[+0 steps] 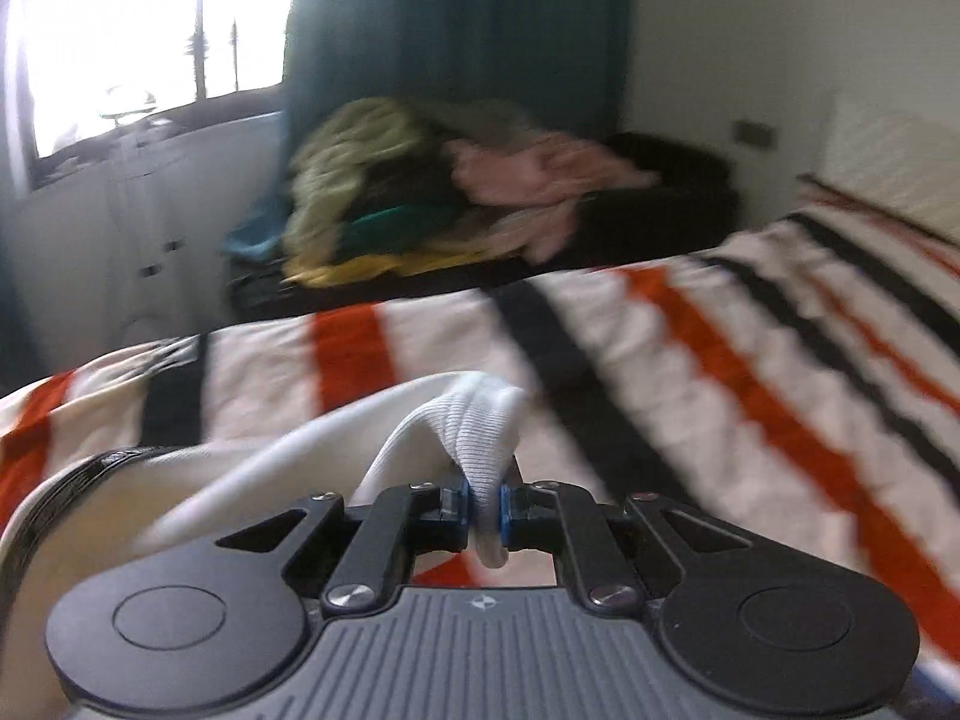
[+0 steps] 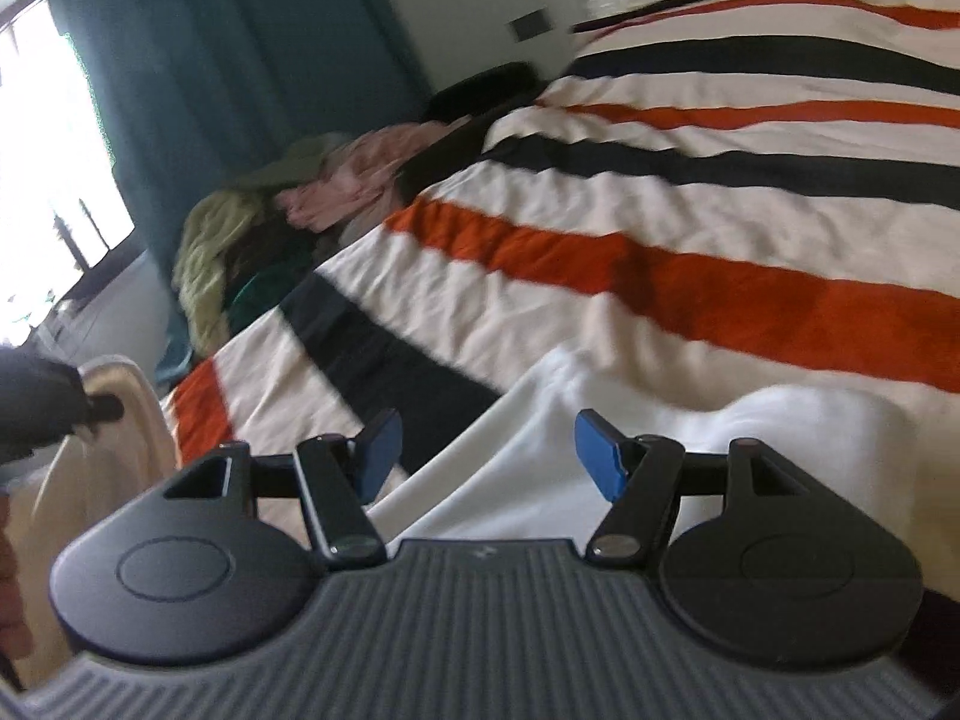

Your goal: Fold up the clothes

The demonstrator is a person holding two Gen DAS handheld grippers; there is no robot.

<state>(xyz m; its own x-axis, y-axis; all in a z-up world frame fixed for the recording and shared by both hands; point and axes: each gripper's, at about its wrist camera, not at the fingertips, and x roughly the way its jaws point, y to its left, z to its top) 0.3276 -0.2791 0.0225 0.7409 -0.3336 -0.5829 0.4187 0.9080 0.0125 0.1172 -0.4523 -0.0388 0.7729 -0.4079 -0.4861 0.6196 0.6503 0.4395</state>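
Note:
A white garment [image 1: 288,456] lies on the striped bed. My left gripper [image 1: 485,509] is shut on a ribbed edge of the white garment [image 1: 480,420] and holds it a little above the bedspread. In the right wrist view the same white garment [image 2: 540,444] spreads under and ahead of my right gripper [image 2: 489,453], which is open and empty just above the cloth. At the left edge of that view the other gripper [image 2: 90,408] shows dark, holding pale cloth.
The bedspread [image 1: 750,372] has white, orange and black stripes. A pile of mixed clothes [image 1: 432,192] sits on a dark surface beyond the bed's far edge, also in the right wrist view [image 2: 288,204]. A teal curtain [image 1: 456,30], window and white drawers stand behind.

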